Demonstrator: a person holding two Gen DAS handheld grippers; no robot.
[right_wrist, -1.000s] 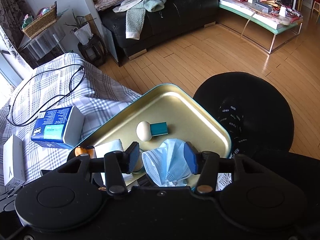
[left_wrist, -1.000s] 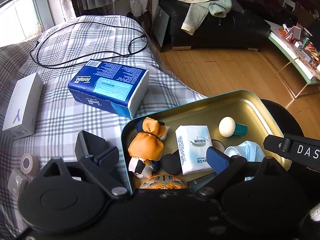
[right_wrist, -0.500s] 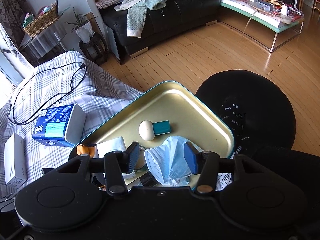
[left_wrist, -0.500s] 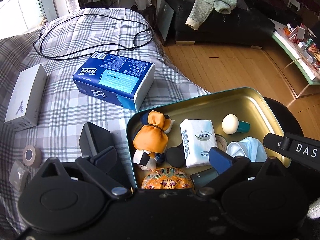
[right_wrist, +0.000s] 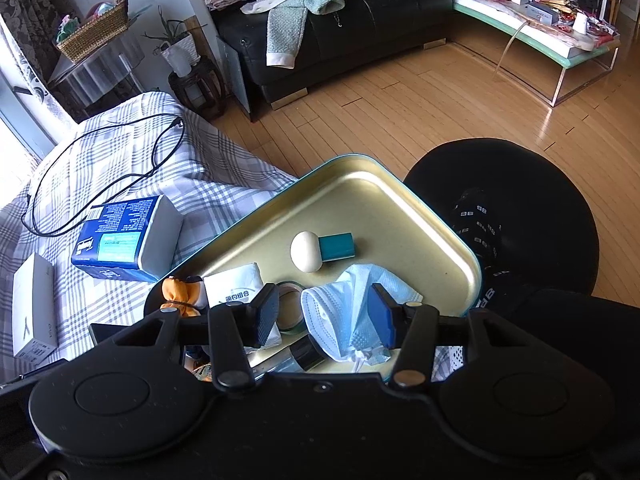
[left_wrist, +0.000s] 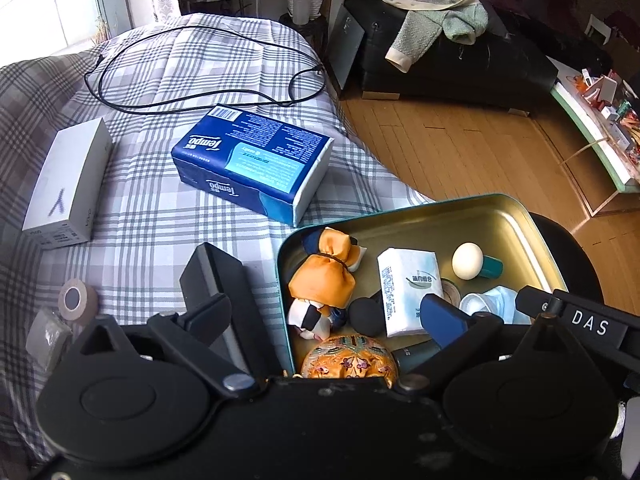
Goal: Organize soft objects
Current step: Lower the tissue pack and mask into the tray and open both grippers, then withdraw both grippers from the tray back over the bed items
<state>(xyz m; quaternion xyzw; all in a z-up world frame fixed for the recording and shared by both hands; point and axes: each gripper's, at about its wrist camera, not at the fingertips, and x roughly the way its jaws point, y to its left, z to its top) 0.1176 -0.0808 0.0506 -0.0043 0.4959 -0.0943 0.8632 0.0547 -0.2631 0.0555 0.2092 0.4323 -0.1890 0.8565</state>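
A gold tray with a teal rim [left_wrist: 440,204] lies at the edge of the plaid-covered bed. In it are an orange cloth doll [left_wrist: 334,248], a small white tissue pack [left_wrist: 404,284], an embroidered orange pouch [left_wrist: 348,362], a white egg-shaped piece on a teal base [left_wrist: 467,261] and a blue face mask [right_wrist: 340,300]. My left gripper [left_wrist: 320,280] hangs over the tray's left end. Its jaws are opening wide, with the doll and pouch below them and untouched. My right gripper [right_wrist: 324,312] hovers open over the mask, its pads not pressing on it.
A blue Tempo tissue pack [left_wrist: 256,160], a white box [left_wrist: 68,184], a tape roll [left_wrist: 76,300] and a black cable [left_wrist: 200,100] lie on the bed. A round black stool [right_wrist: 520,208] stands right of the tray. Beyond it are wooden floor and a black sofa.
My left gripper has drawn back and slightly up while its jaws widened, so the embroidered pouch has come into view. The right gripper and the mask have stayed put.
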